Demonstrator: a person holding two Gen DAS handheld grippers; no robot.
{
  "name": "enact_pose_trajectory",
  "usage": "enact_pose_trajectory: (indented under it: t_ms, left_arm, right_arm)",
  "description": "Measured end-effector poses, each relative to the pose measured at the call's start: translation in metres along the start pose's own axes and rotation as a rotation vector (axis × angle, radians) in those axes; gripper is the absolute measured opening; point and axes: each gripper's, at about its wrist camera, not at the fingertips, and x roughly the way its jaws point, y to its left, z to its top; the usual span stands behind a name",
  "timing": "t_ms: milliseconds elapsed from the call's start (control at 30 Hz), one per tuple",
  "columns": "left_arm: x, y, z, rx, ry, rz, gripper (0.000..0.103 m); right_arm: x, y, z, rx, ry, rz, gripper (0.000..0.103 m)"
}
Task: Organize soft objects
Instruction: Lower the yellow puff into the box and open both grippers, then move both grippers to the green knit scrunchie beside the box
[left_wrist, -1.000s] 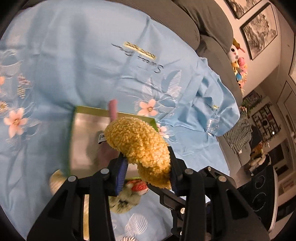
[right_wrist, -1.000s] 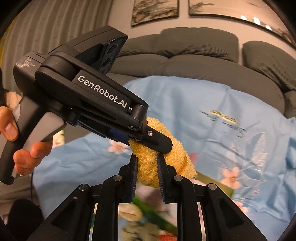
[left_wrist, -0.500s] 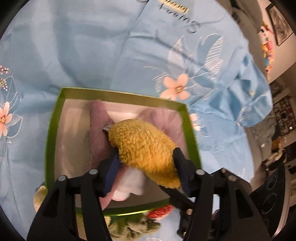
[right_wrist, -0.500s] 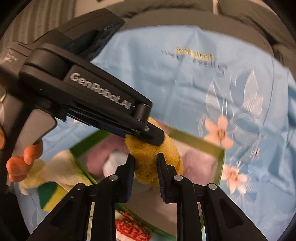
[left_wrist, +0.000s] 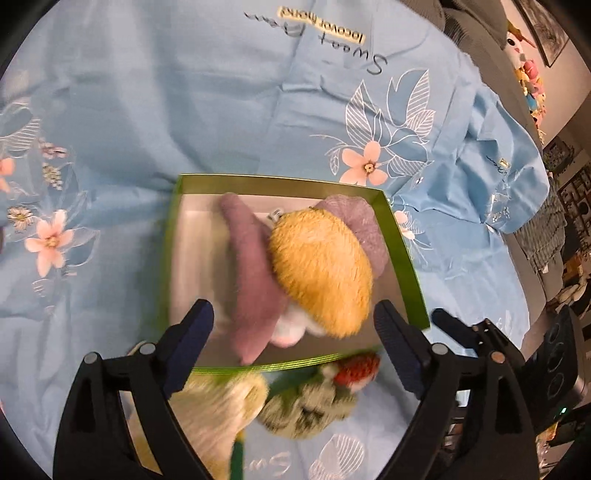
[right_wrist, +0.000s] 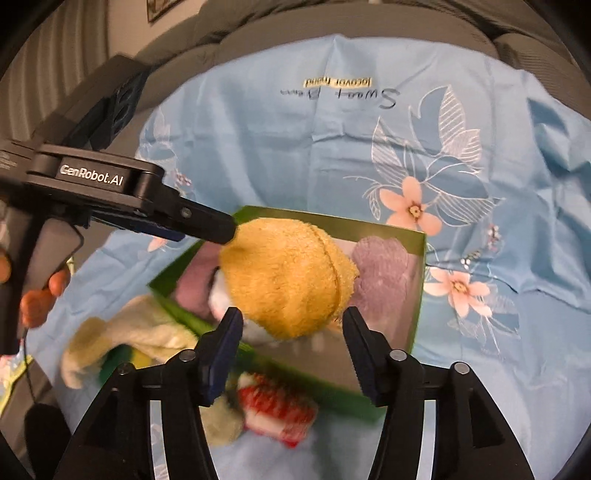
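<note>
The yellow plush lies in the green box on the purple plush — long axis from 11 to 5 o'clock. Both grippers — left, right — have just been opening; jaws apart, gripping nothing.

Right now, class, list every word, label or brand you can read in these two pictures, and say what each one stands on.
"GenRobot.AI": white letters on the black body of the left claw, seen from the right wrist.
"Sweet Dream"-like cursive script: upside down on the blue cloth; the first word reads fairly well, the second only loosely.
Yellow strip above the script: too blurred to read.
</note>
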Motion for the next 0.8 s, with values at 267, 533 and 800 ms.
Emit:
enact_pose_trajectory:
  t_ms: [267,533,800]
  left_arm:
    - [-0.043,0.027,-0.046,0.002,-0.036,0.099,0.089]
    - [-0.063,0.045,-0.101,0.005,-0.063,0.183,0.089]
    - [-0.064,0.059,-0.147,-0.011,-0.05,0.2,0.089]
  right_arm:
    - [-0.048,0.019,-0.03,0.043,-0.038,0.062,0.066]
    - [-0.063,0.045,-0.06,0.063,-0.008,0.124,0.067]
    - [-0.056,0.068,-0.076,0.11,0.018,0.218,0.067]
